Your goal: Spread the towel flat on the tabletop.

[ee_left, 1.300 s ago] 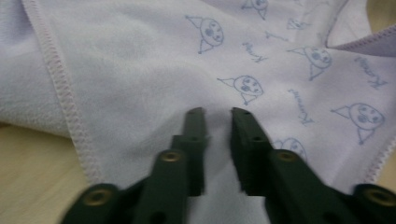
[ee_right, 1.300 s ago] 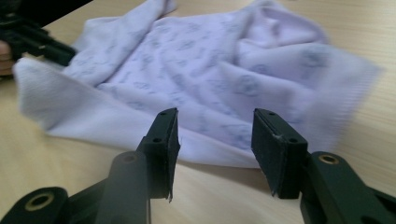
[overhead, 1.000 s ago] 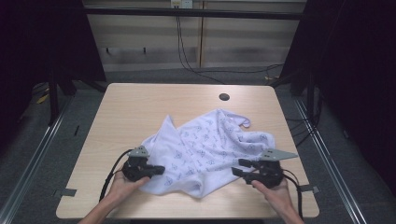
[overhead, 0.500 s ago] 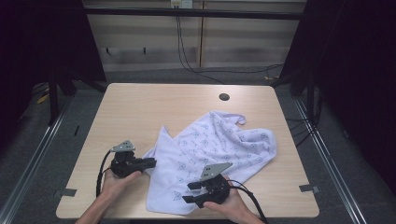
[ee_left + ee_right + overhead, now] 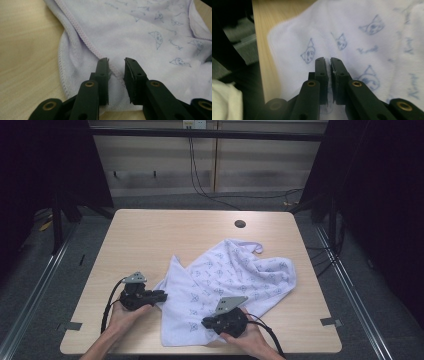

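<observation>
The cloth (image 5: 230, 285) is soft and thin, pale purple-white, with little blue cat faces printed on it and a stitched hem along its edge. It lies rumpled on the near half of the table (image 5: 150, 235), which is smooth light wood with round corners and a small dark hole (image 5: 240, 224) near the far side. My left gripper (image 5: 161, 296) sits at the cloth's left edge. Its black jaws have just been opening, and now they stand a little apart with the hem lying between them, and the pads do not press on it. My right gripper (image 5: 206, 322) is at the near edge of the cloth. Its jaws have just closed, and they pinch a thin fold of cloth between the pads. A second ago my right hand (image 5: 247, 337) was out by the cloth's right corner. Now it is near the middle of the front edge. The cloth was bunched up higher then; now it lies flatter and more spread out.
</observation>
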A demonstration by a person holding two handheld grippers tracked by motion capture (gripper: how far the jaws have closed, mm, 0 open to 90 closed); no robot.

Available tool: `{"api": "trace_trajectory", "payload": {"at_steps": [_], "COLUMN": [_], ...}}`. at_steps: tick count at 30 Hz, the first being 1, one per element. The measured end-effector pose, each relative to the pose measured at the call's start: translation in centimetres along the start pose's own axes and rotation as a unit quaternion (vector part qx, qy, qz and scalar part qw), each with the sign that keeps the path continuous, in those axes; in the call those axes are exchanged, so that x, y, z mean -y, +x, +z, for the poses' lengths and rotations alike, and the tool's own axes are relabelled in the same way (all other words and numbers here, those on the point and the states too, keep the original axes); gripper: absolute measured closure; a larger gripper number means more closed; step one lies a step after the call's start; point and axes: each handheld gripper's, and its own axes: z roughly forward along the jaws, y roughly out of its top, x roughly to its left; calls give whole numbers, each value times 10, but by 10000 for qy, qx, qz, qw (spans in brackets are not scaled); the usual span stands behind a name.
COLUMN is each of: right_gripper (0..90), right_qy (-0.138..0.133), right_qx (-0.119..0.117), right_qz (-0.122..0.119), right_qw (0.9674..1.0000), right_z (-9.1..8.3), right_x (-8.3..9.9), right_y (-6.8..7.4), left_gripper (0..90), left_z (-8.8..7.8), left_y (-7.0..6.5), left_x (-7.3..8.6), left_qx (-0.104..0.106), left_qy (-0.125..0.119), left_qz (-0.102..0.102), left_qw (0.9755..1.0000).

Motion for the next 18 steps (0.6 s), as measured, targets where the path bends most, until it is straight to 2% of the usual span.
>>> {"api": "trace_trajectory", "payload": {"at_steps": [3,4,5,6,8,10,11,12,14,15,16,17,18], "right_gripper": [846,847,849,849,849,846,841,841,832,817,793,730,730], "right_qy": [-367,-476,-575,-575,-718,-711,-674,-674,-620,-570,-560,-476,-476], "right_qx": [-92,-110,62,62,164,396,501,501,688,762,819,889,889], "right_qz": [252,401,485,485,707,903,1121,1121,1334,1514,1588,1780,1780], "right_qw": [9990,9980,9971,9971,9948,9926,9901,9901,9867,9839,9823,9789,9789], "right_z": [-18,-24,-37,-37,-48,-59,-64,-64,-68,-70,-70,-70,-70], "right_x": [-3,-4,-4,-4,0,5,12,12,20,24,27,32,32], "right_y": [-11,-16,-24,-24,-35,-51,-67,-67,-86,-98,-105,-121,-121], "left_gripper": [752,754,760,760,759,742,722,722,690,678,663,642,642], "left_z": [1,0,1,1,4,9,12,16,24,26,29,30,32], "left_y": [0,0,0,1,-1,-6,-9,-12,-20,-22,-25,-28,-29], "left_x": [0,0,0,1,1,-1,-2,-3,-8,-10,-12,-15,-19], "left_qx": [52,36,35,42,155,159,211,217,258,255,293,309,322], "left_qy": [-52,-49,-39,-26,78,152,191,211,281,297,267,208,149], "left_qz": [-51,-54,-89,-84,-45,70,114,167,299,337,372,372,374], "left_qw": [10000,10000,9999,10000,9998,9997,9995,9994,9988,9987,9985,9986,9987]}}
